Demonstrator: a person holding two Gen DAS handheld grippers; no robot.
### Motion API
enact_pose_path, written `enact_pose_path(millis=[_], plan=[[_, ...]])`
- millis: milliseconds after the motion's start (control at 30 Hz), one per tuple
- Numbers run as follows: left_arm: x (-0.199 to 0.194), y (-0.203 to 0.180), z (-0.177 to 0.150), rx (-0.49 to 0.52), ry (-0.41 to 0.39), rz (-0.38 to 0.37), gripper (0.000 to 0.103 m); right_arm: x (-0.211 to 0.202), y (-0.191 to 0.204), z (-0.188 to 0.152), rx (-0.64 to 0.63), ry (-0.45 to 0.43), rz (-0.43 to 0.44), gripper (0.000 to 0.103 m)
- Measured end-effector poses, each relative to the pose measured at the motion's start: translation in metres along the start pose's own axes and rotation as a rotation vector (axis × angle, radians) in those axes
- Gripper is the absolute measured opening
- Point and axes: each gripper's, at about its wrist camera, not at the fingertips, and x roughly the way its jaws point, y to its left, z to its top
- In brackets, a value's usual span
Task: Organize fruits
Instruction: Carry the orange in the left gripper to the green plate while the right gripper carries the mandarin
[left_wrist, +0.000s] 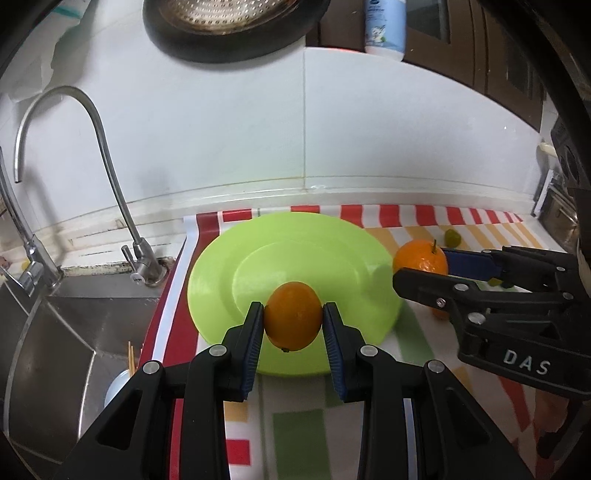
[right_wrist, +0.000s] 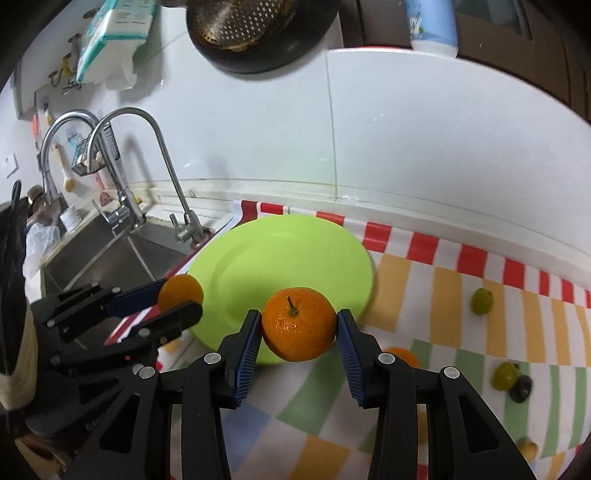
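A checked plastic tablecloth (right_wrist: 436, 295) in red, yellow, green and white covers the counter beside a stainless steel sink (left_wrist: 55, 332), where a curved chrome tap (left_wrist: 74, 147) rises against the white wall. On the cloth lies a round lime-green plastic plate (left_wrist: 295, 251), its left rim close to the sink edge.

The left gripper (left_wrist: 293, 317) is clenched on a smooth oval orange fruit (left_wrist: 293, 315), held above the near part of the plate. The fruit's long axis runs roughly up and down in the left wrist view, its small dark end spot facing down and toward the camera; the blue ribbed pads (left_wrist: 253, 350) press its left and right flanks near the fingertips.

The right gripper (right_wrist: 299, 325) grasps a round dimpled mandarin with a short stem (right_wrist: 299, 323), at the plate's near right rim. The stem points up and slightly away from the camera, and the fruit sits squarely between the fingertips, a pad on each side.

Smaller fruits lie loose on the cloth to the right: another orange one (right_wrist: 404, 356) half hidden behind the right finger, two olive-green ones (right_wrist: 482, 301) (right_wrist: 504, 376), a dark one (right_wrist: 521, 387) touching the nearer green, and a yellow one (right_wrist: 528, 448) at the edge.
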Motion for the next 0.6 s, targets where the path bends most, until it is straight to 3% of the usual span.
enact_pose_path(millis=[600], plan=[[0.06,0.029,-0.005,0.006,0.079,0.007,0.032,0.078,0.005,0.01,0.007,0.104,-0.03,0.042]])
